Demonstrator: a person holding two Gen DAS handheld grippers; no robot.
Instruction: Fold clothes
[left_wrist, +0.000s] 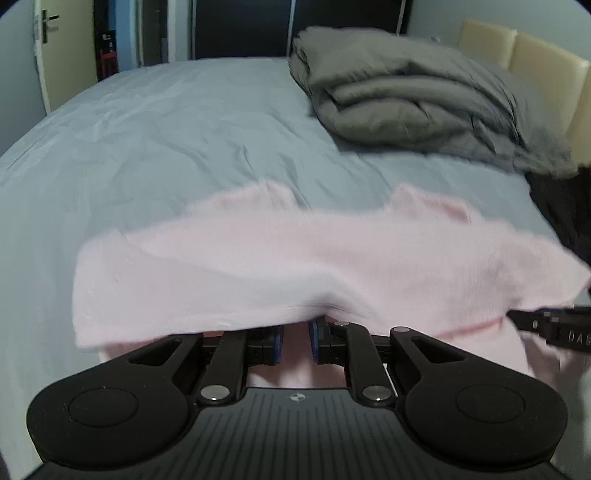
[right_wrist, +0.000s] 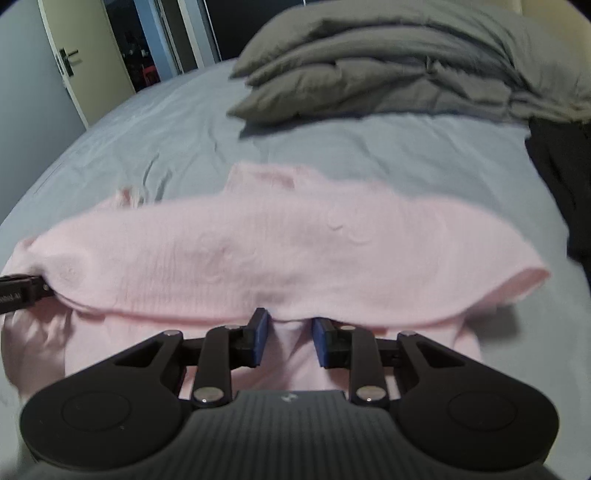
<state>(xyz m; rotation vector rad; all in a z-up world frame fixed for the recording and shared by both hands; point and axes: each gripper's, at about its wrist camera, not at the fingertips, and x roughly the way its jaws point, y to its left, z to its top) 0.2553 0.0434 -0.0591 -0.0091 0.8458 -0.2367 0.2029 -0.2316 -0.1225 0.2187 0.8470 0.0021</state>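
Note:
A pale pink garment (left_wrist: 295, 266) lies folded over on the grey-blue bed sheet (left_wrist: 166, 140), its near folded edge draped over my fingers. My left gripper (left_wrist: 297, 341) sits at that edge with its blue pads a small gap apart and pink cloth between and over them. In the right wrist view the same pink garment (right_wrist: 277, 251) spreads across the bed (right_wrist: 406, 155). My right gripper (right_wrist: 290, 338) is at its near edge, pads parted, tips under the fold. The other gripper shows at each view's side.
A folded grey duvet (left_wrist: 406, 96) lies at the head of the bed, also in the right wrist view (right_wrist: 388, 62). Dark clothing (right_wrist: 557, 184) lies at the right edge. A cream headboard (left_wrist: 535, 62) and a door (left_wrist: 62, 55) stand behind.

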